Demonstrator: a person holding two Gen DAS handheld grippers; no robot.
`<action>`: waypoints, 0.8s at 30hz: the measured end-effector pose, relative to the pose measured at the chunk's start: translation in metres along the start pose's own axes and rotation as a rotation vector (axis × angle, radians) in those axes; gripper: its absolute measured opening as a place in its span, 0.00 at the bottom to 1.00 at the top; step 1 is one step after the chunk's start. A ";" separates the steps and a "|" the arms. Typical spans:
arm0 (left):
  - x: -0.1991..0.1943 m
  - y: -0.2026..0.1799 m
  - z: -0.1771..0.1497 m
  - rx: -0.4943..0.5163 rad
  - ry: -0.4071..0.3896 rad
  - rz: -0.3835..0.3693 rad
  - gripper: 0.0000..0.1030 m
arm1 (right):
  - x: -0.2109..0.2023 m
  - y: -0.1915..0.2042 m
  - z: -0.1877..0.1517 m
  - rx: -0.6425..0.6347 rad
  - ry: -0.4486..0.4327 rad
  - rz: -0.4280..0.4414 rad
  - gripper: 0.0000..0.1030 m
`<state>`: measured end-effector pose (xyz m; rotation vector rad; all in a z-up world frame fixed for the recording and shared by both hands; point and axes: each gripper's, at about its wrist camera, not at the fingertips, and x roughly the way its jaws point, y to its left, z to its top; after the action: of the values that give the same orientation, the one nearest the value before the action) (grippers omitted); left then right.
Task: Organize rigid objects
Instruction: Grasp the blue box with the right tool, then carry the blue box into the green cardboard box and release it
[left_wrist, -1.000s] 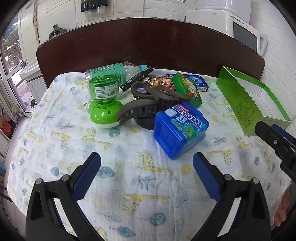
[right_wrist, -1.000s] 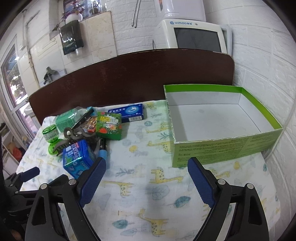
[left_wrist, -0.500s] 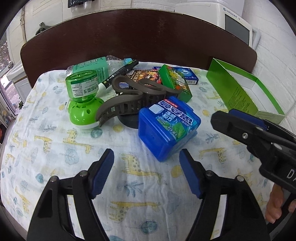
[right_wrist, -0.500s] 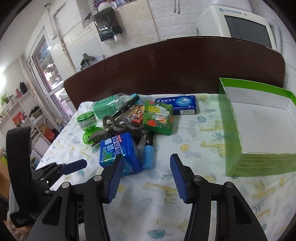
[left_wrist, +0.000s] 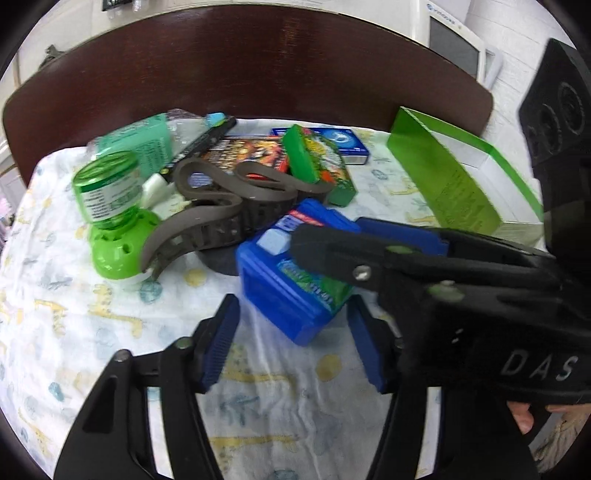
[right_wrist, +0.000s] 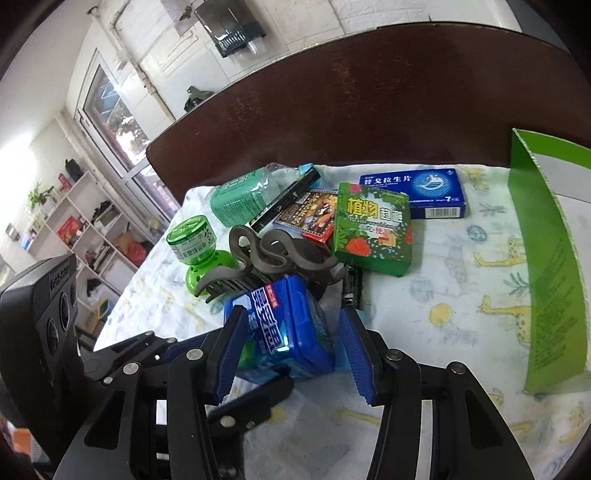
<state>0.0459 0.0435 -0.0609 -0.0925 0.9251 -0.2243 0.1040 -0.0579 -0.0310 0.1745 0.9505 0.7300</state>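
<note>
Right claw (right_wrist: 291, 350) now lower, tilted, astride blue box (right_wrist: 284, 328).

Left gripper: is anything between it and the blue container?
No object: in the left wrist view only bare giraffe-print cloth separates the left gripper from the blue container; the right gripper reaches over the container's top.

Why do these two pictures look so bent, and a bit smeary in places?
Both are fisheye views, hence the bowed headboard and dark corners. In the left wrist view the right gripper and green box are smeared by motion. In the right wrist view the window glares white, while the blue container stays fairly sharp.
</note>
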 end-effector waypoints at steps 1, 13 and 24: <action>0.001 -0.001 0.001 0.001 0.006 -0.008 0.46 | 0.002 0.000 0.001 0.005 0.009 0.012 0.51; -0.018 -0.024 0.008 0.100 -0.051 0.046 0.46 | -0.013 0.013 0.007 -0.041 -0.008 0.004 0.44; -0.039 -0.074 0.030 0.226 -0.125 0.030 0.46 | -0.069 0.002 0.009 -0.028 -0.142 -0.016 0.44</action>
<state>0.0362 -0.0202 0.0003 0.1147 0.7716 -0.2904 0.0853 -0.0985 0.0218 0.1919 0.8055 0.7065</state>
